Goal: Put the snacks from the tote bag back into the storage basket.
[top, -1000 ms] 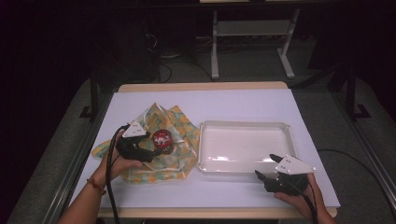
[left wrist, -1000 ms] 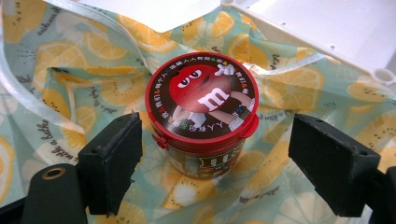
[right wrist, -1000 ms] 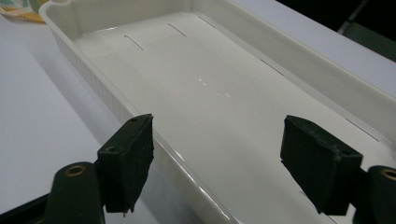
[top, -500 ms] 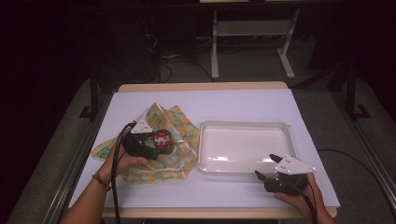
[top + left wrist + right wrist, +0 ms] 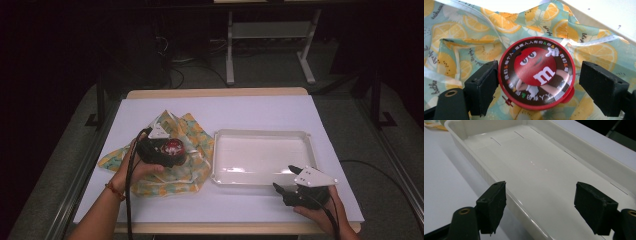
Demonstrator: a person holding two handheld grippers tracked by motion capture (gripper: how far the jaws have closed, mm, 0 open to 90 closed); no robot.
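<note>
A round red candy tin (image 5: pixel 536 72) with a cartoon lid lies on a lemon-print cloth (image 5: pixel 474 50). My left gripper (image 5: pixel 541 85) is open and straddles it: the left jaw touches the tin's rim, the right jaw stands a little off it. From above, the tin (image 5: pixel 173 147) sits on the cloth (image 5: pixel 192 170) at the table's left, with the left gripper (image 5: pixel 172 151) over it. My right gripper (image 5: pixel 285 178) is open and holds nothing at the front right corner of the white tray (image 5: pixel 262 135). Its jaws point over the tray's near rim (image 5: pixel 486 173).
The tray's inside is bare and glossy. The cloth's right edge lies against the tray's left wall. White table surface (image 5: pixel 260 107) extends behind both. A metal stand (image 5: pixel 270 45) is on the dark floor beyond the table.
My left gripper has moved right across the cloth until its jaws came around the tin. The right gripper has stayed where it was.
</note>
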